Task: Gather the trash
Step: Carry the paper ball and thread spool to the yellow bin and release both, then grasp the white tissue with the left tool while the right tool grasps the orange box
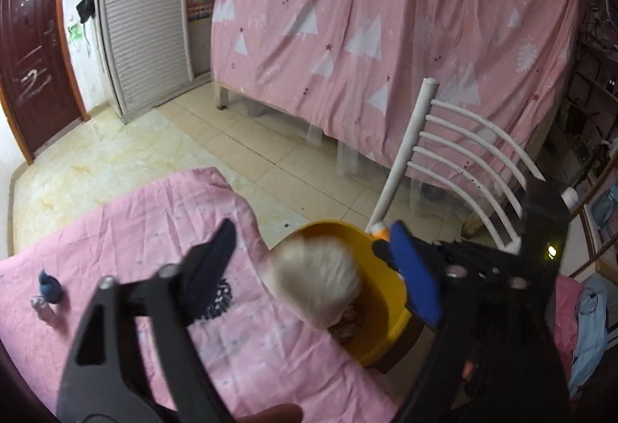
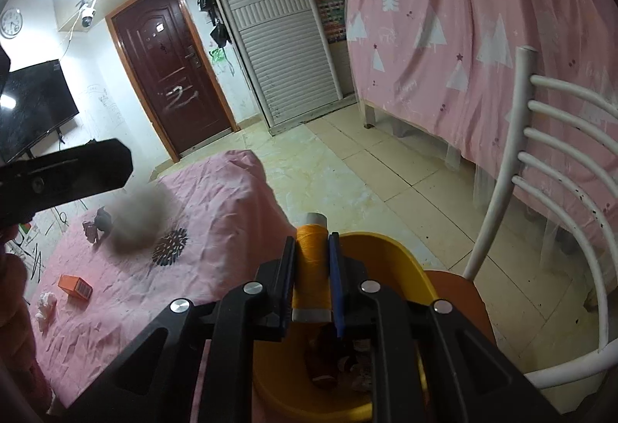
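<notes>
One yellow bin (image 2: pixel 390 257) sits on the orange seat of a white chair (image 2: pixel 540 137), pushed up against the corner of the table (image 1: pixel 116 214) with its pink cloth. Scraps of trash lie in the bottom of the bin.

A blurred, pale crumpled wad (image 1: pixel 318 284) is in the air over the bin's rim, between the fingers of the left gripper (image 1: pixel 313 268), whose jaws stand wide apart and do not touch it.

The right gripper (image 2: pixel 313 268) is clamped on one spool of orange thread (image 2: pixel 311 260), held upright above the bin.

Four things lie on the cloth: one small dark blue piece (image 1: pixel 50 287) beside one clear wrapper (image 1: pixel 40 307), one orange box (image 2: pixel 75 286) and one white crumpled tissue (image 2: pixel 45 305).

Beyond the table hangs one big pink sheet (image 1: pixel 386 17) printed with white trees, and farther back stand one dark red door (image 2: pixel 170 71) and one white slatted wardrobe (image 2: pixel 278 36).
</notes>
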`<state>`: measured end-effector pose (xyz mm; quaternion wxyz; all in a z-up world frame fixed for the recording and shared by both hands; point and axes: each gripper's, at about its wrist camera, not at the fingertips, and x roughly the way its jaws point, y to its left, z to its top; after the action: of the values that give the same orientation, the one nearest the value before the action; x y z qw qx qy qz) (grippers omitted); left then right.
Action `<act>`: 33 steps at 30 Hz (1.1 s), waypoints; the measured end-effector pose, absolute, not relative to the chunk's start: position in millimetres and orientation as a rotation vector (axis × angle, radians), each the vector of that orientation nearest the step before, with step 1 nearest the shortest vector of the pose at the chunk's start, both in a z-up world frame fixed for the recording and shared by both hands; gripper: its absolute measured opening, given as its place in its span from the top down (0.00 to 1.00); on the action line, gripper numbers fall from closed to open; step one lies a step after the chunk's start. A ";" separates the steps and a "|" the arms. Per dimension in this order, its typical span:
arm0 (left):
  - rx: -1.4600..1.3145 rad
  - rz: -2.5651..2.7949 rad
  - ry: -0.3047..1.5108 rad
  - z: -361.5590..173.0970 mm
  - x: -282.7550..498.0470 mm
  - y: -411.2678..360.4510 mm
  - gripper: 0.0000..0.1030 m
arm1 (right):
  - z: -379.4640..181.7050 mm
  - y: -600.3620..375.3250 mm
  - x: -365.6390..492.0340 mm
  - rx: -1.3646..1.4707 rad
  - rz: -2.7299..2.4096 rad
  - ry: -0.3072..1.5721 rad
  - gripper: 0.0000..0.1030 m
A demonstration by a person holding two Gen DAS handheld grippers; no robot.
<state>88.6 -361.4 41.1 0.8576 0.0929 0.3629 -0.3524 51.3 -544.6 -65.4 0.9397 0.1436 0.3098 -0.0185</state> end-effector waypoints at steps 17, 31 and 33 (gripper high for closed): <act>0.148 -0.694 0.741 62.2 77.3 -329.9 0.23 | -62.2 -542.6 46.1 0.301 -0.019 0.612 0.56; 0.071 -0.624 0.700 84.1 78.0 -250.1 0.19 | -32.5 -481.0 54.1 0.221 0.068 0.578 0.42; 0.061 -0.600 0.695 86.2 79.4 -235.2 0.19 | -28.8 -469.5 56.6 0.207 0.088 0.577 0.40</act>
<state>79.4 -235.2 86.2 0.8961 0.0292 0.3352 -0.2895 56.6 -469.5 -28.8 0.9525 0.1019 0.2838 0.0431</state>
